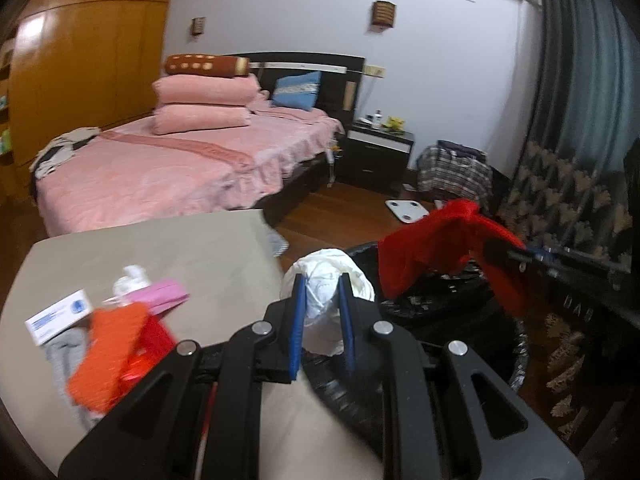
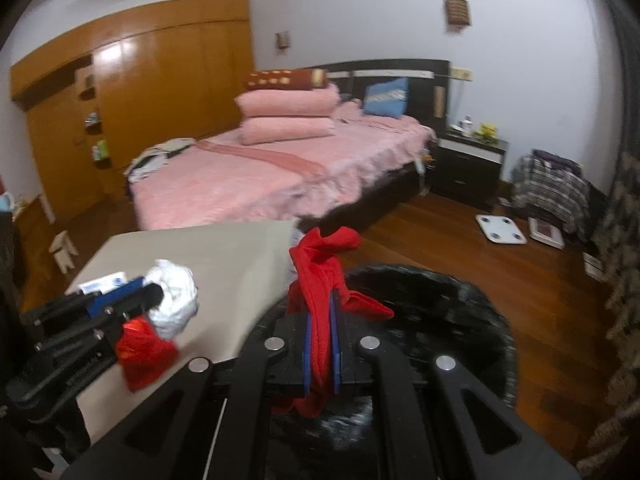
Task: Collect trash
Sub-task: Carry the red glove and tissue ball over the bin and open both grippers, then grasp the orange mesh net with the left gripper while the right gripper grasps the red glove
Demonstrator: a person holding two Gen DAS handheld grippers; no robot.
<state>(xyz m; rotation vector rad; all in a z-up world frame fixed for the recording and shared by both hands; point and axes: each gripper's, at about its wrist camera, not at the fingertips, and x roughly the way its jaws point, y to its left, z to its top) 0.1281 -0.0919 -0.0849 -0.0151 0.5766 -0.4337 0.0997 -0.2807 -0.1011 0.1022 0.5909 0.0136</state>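
The left tool (image 1: pixel 323 280) is clamped on a crumpled white paper wad (image 1: pixel 326 280) past the beige bench's (image 1: pixel 192 248) right edge, over the black-lined round trash bin (image 1: pixel 432 312); the right tool (image 2: pixel 322 300), nearly closed, pinches a limp red cloth (image 2: pixel 320 276) above the same bin.

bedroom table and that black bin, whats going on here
A person is clearing trash with a gripper in each hand. The left gripper is shut on a crumpled white paper wad, and the right gripper is shut on a red cloth. Both are held at the black-lined bin beside the table. An orange item, a pink item and a small box lie on the table.
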